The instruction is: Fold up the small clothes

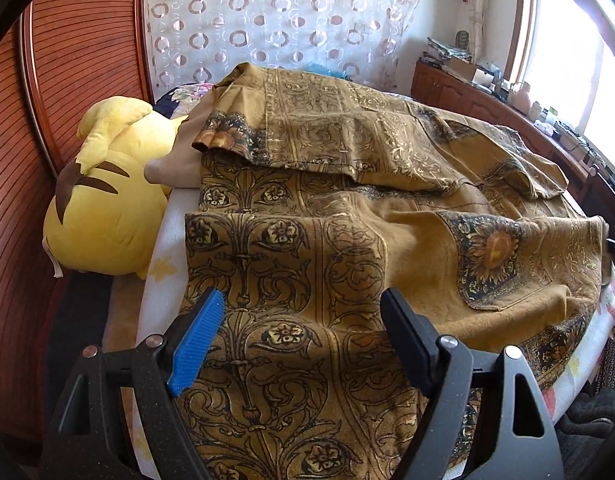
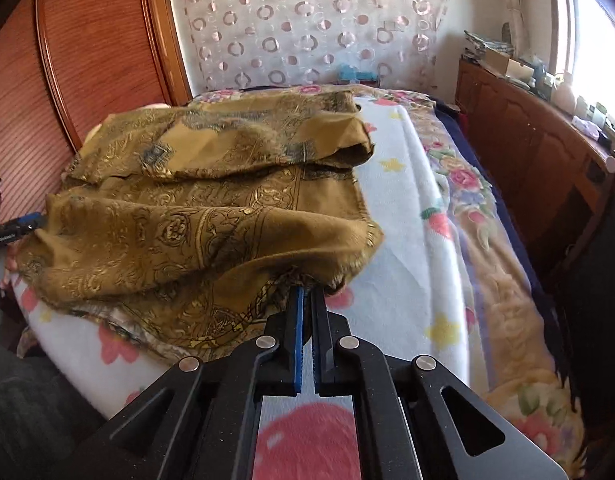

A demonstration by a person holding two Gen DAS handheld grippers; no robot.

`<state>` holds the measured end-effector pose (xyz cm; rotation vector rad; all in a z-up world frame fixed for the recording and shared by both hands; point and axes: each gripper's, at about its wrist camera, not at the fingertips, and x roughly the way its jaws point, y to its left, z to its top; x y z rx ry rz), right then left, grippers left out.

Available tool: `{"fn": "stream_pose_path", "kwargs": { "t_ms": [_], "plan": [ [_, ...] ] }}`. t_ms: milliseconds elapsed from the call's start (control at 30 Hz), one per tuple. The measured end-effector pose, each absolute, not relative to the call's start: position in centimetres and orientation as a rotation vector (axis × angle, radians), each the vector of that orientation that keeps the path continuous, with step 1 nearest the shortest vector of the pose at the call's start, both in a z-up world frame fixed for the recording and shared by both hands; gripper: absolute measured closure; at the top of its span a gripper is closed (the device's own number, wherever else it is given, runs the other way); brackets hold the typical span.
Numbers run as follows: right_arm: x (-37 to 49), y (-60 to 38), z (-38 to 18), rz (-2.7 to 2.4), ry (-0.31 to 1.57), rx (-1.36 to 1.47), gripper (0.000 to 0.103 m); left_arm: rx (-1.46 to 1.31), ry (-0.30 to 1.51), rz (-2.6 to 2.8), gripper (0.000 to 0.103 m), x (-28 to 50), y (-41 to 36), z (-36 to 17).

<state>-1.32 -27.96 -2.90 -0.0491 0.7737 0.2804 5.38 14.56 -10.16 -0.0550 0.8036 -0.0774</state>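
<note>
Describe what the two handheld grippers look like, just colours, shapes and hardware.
Both look alike. The left gripper has a black frame with triangular cut-outs, round silver pivot pins and two long black fingers; one finger carries a ribbed blue pad. The right gripper shows the same black frame, silver pins and blue-lined fingers. No cables or markings are readable, and no sleeve can be made out.

Left gripper [image 1: 303, 304] tilts downward with its jaws spread wide, the blue-padded finger [image 1: 197, 344] on one side, the black finger [image 1: 407, 340] on the other, nothing pinched between them. Right gripper [image 2: 307, 292] also angles downward and its jaws are pressed together, tips buried in the edge of the brown patterned garment [image 2: 211, 216].
</note>
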Motion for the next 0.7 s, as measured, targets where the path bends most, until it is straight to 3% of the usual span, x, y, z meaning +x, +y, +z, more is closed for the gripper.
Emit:
{"fn": "stream_pose_path", "kwargs": {
  "t_ms": [267,700],
  "plan": [
    [-4.6,-29.4,-1.1,0.281,0.780,-0.074,0.100,-0.076,0.763,-0.058,0.022,4.0,15.1,-8.9],
    [-2.4,-26.6,0.9,0.244,0.671,-0.095,0.067,-0.063,0.723,-0.023,0.022,3.8,15.5,-7.1]
  ]
}}
